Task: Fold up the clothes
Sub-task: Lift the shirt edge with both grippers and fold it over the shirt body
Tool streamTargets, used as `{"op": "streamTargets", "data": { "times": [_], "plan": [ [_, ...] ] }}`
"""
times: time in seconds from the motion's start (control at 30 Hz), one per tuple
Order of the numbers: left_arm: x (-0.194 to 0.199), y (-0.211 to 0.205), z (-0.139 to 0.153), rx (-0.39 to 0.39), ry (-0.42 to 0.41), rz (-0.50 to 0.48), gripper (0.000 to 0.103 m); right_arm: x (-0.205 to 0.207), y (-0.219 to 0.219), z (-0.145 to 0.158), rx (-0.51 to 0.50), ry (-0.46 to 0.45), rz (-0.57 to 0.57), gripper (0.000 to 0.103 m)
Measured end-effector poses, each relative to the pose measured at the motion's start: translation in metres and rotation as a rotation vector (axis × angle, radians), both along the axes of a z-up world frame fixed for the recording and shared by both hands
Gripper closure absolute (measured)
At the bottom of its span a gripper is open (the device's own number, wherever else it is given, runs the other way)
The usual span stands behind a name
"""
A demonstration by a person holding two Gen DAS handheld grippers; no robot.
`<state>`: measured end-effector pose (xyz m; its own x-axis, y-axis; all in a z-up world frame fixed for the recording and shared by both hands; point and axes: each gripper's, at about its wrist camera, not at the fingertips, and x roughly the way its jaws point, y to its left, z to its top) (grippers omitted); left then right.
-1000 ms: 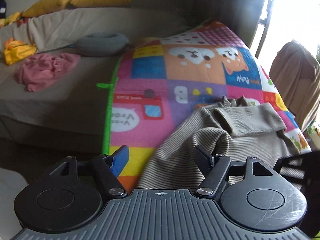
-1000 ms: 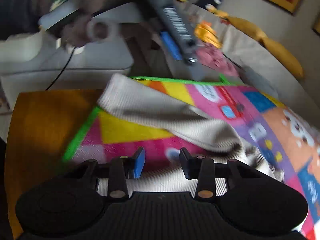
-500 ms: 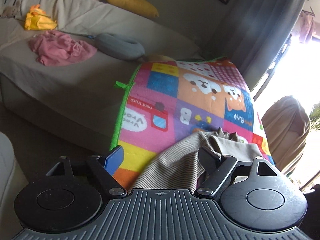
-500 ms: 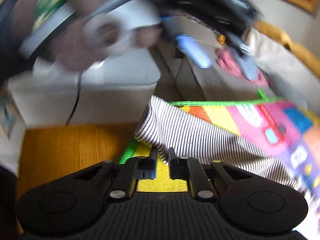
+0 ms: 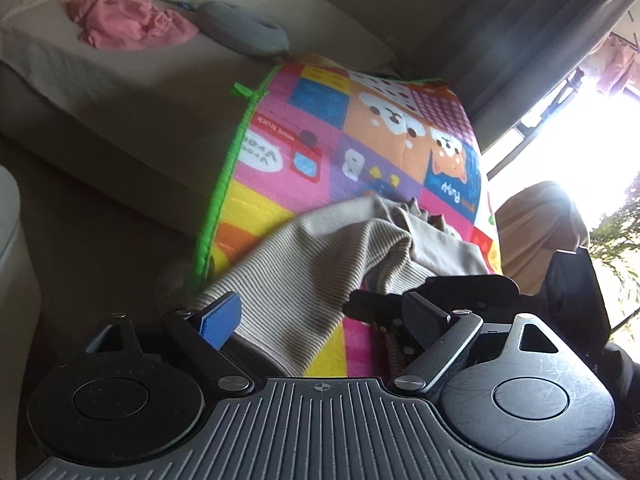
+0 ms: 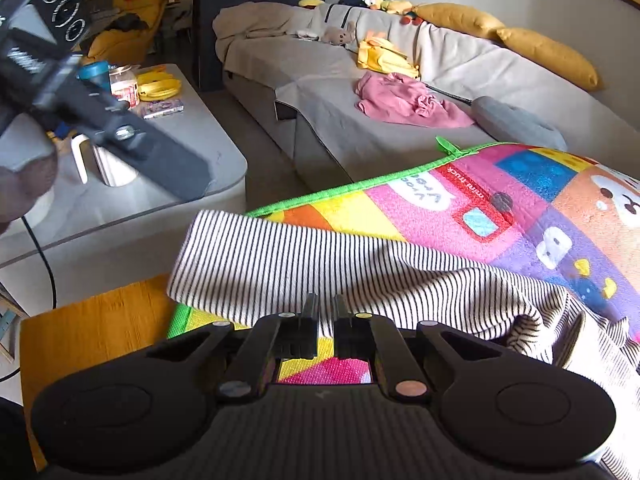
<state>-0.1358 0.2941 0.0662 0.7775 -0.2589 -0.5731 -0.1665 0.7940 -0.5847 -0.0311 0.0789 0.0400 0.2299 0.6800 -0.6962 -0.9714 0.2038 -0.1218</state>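
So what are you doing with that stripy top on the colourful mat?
A person is folding a striped top on the play mat, with a two-finger gripper in each hand. The right gripper is pinched shut on the top's near edge. The left gripper is open, with the cloth lying between its fingers. A pink garment lies on the sofa.

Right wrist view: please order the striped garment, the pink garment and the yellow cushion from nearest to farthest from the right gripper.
1. Striped garment: directly at the right gripper, on the colourful mat.
2. Pink garment: farther back, right of centre, on the sofa seat.
3. Yellow cushion: farthest, upper right, on the sofa back.
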Motion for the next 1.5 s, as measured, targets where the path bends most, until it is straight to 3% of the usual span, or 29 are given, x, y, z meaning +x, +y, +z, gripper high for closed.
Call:
{"op": "streamTargets", "data": {
  "times": [0.17,0.37,0.4,0.47,0.53,0.63,0.77,0.9,0.97,1.0,1.17,1.5],
  "plan": [
    [0.003,0.006,-0.004,0.012,0.009,0.033,0.015,-0.007,0.0,-0.005,-0.012,-0.055,0.034,0.097],
    [-0.005,0.033,0.007,0.053,-0.025,0.142,0.015,-0.038,0.006,-0.002,-0.003,-0.12,0.189,0.094],
    [-0.004,0.034,0.008,0.064,-0.019,0.15,0.015,-0.044,0.008,-0.003,-0.003,-0.118,0.216,0.091],
    [-0.003,0.033,0.007,0.086,-0.004,0.156,0.015,-0.056,0.012,-0.007,0.0,-0.111,0.261,0.074],
    [0.0,0.028,0.006,0.125,0.014,0.155,0.015,-0.067,0.017,-0.013,0.003,-0.115,0.294,0.068],
    [0.003,0.021,0.005,0.185,0.032,0.15,0.015,-0.078,0.031,-0.023,-0.009,-0.153,0.307,0.068],
    [0.005,0.02,0.004,0.191,0.043,0.136,0.014,-0.082,0.038,-0.036,-0.033,-0.278,0.284,0.067],
    [0.005,0.019,0.003,0.191,0.053,0.13,0.013,-0.079,0.03,-0.024,0.019,-0.267,0.259,0.071],
    [0.002,0.02,0.003,0.144,0.041,0.12,0.013,-0.077,0.025,-0.018,0.045,-0.261,0.247,0.085],
    [0.0,0.021,0.003,0.114,0.032,0.111,0.013,-0.076,0.023,-0.015,0.058,-0.258,0.24,0.088],
    [-0.005,0.018,0.005,0.011,0.004,0.074,0.011,-0.064,0.02,-0.004,0.1,-0.233,0.183,0.089],
    [0.005,0.014,-0.027,-0.269,0.095,0.117,0.013,-0.053,0.004,0.004,0.146,-0.249,0.133,0.09]
  ]
}}
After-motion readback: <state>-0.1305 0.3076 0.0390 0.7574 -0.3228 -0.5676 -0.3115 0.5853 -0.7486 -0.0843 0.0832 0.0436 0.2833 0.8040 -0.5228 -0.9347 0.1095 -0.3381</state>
